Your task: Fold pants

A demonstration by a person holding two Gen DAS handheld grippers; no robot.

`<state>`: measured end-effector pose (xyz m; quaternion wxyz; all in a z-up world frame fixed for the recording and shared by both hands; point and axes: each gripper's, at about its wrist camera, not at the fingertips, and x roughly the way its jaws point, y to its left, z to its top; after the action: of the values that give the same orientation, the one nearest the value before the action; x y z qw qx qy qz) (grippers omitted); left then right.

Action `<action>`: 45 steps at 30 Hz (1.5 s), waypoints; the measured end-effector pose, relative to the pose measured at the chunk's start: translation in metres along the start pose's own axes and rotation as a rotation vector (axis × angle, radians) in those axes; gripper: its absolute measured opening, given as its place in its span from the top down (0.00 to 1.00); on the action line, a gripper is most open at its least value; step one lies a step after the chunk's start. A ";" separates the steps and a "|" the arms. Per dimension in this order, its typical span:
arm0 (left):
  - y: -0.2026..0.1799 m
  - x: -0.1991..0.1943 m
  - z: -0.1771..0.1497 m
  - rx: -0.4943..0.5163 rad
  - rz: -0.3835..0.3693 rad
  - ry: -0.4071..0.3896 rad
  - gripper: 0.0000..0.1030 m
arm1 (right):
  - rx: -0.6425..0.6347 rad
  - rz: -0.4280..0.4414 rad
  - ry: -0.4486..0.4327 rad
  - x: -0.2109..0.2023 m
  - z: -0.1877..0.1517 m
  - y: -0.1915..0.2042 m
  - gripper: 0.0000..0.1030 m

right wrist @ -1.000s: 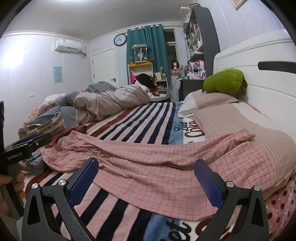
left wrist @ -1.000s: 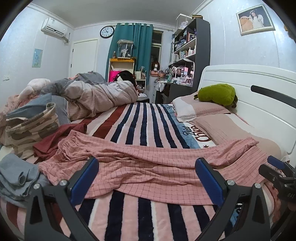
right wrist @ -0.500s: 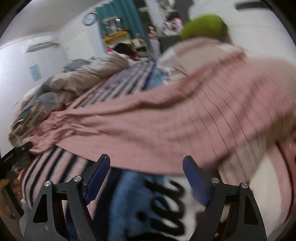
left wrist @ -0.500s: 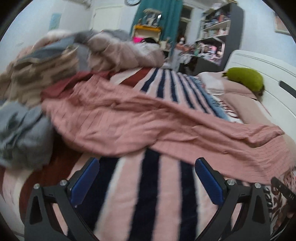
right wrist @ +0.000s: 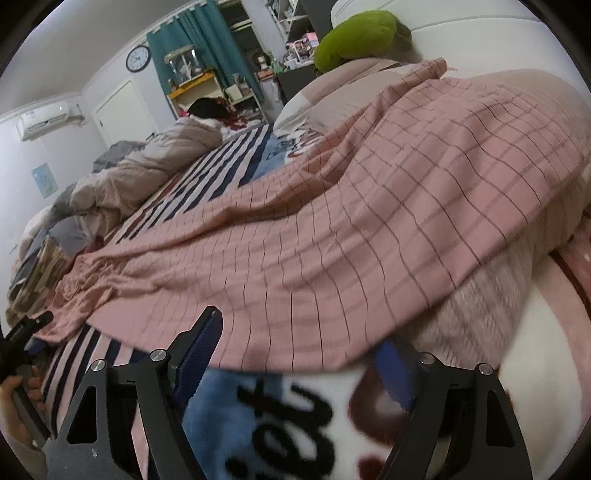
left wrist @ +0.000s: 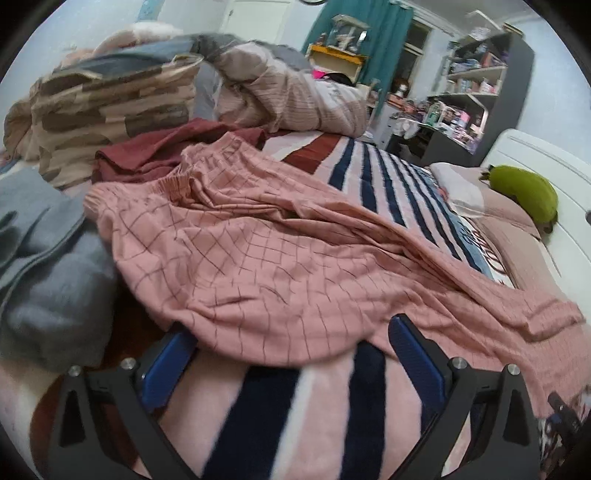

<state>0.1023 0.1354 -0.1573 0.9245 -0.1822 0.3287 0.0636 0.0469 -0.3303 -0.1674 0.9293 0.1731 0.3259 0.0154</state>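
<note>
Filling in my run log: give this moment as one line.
pants: spread on bed | left tool: open at near edge | right tool: closing at pants edge, not gripping

From my side: striped blanket point(left wrist: 373, 184) covers the bed, navy, pink and white bands, big lettering on it near me. Grey garment point(left wrist: 48, 280) bunched at my left, maroon cloth point(left wrist: 155, 151) behind it, camo-print bedding point(left wrist: 107, 107) piled further back. Green plush point(right wrist: 360, 33) sits on the pillow point(left wrist: 458, 188) against the white headboard point(left wrist: 546, 173). Teal curtain point(right wrist: 199, 44), wall clock point(right wrist: 138, 58), AC unit point(right wrist: 46, 120) on far wall. Dark shelving point(left wrist: 491, 85) is cluttered, contents probably toys, too blurred.
</note>
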 end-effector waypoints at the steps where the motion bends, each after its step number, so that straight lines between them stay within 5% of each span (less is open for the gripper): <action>1: 0.002 0.005 0.002 -0.022 0.004 0.010 0.11 | 0.003 -0.008 -0.009 0.002 0.003 0.000 0.34; 5: 0.002 0.016 0.010 -0.028 0.021 0.032 0.32 | 0.002 -0.042 -0.034 0.009 0.011 0.003 0.49; 10: -0.003 0.015 0.016 0.001 0.022 0.020 0.71 | -0.042 -0.078 -0.065 0.008 0.021 0.010 0.87; 16: -0.005 0.002 0.030 0.040 0.023 -0.028 0.96 | -0.103 -0.078 -0.110 -0.004 0.038 0.015 0.97; 35: 0.001 -0.033 0.075 0.147 0.055 -0.129 1.00 | -0.197 -0.007 -0.211 -0.034 0.094 0.030 1.00; 45: -0.012 -0.003 0.125 0.213 0.107 -0.127 1.00 | -0.294 -0.020 -0.149 0.012 0.163 0.042 1.00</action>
<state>0.1760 0.1715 -0.0617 0.9529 -0.0607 0.2835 0.0888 0.1594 -0.3402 -0.0423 0.9663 0.0328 0.2521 0.0406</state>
